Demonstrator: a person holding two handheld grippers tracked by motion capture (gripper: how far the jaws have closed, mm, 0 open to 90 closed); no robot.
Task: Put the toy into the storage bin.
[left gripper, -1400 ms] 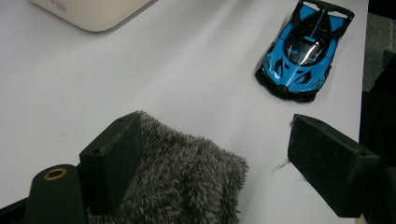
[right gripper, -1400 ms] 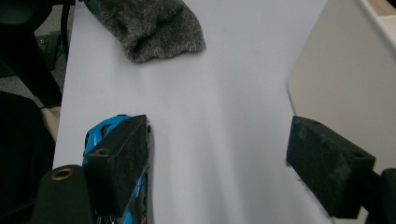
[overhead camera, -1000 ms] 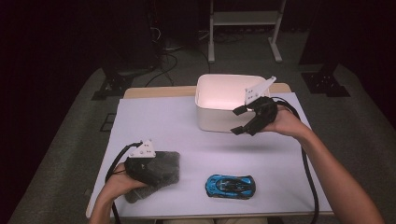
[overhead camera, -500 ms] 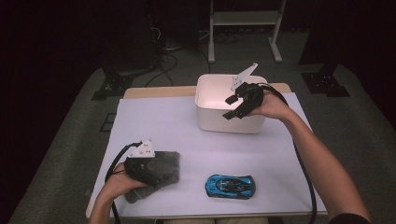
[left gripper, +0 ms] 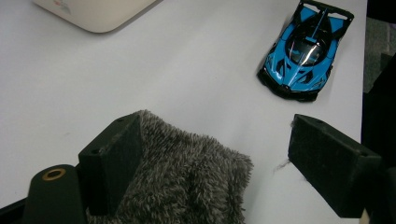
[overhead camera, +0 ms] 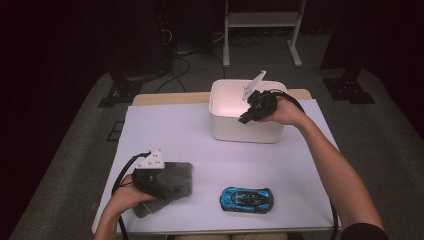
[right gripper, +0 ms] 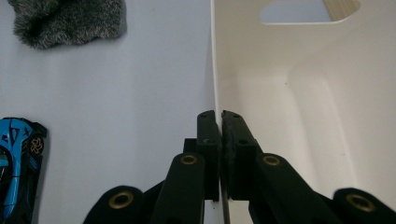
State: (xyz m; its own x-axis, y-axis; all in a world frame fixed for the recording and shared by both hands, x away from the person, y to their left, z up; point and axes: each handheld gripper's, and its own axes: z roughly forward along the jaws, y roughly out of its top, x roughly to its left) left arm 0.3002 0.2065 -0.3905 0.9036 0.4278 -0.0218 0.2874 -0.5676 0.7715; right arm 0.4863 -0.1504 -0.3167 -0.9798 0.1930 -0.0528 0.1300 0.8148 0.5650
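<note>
Table (overhead camera: 165,125) open; right tool (overhead camera: 247,117) on bin rim (right gripper: 213,56)

A white-topped table (overhead camera: 170,130) stands on grey carpet (overhead camera: 75,150). At 12 o'clock, a white metal stand (overhead camera: 260,20) with 2 legs rises beside tangled cables (overhead camera: 175,55). Beyond, the room is dark.

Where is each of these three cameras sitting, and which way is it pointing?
High view: fixed above the person's side of the table, looking forward and down; both forearms enter from below.
Left gripper view: rides the left gripper, looking along its open jaws over the grey fuzzy cloth toward the blue toy car.
Right gripper view: rides the right gripper, whose jaws pinch the white bin wall.
All three views share the car, cloth and bin.
</note>
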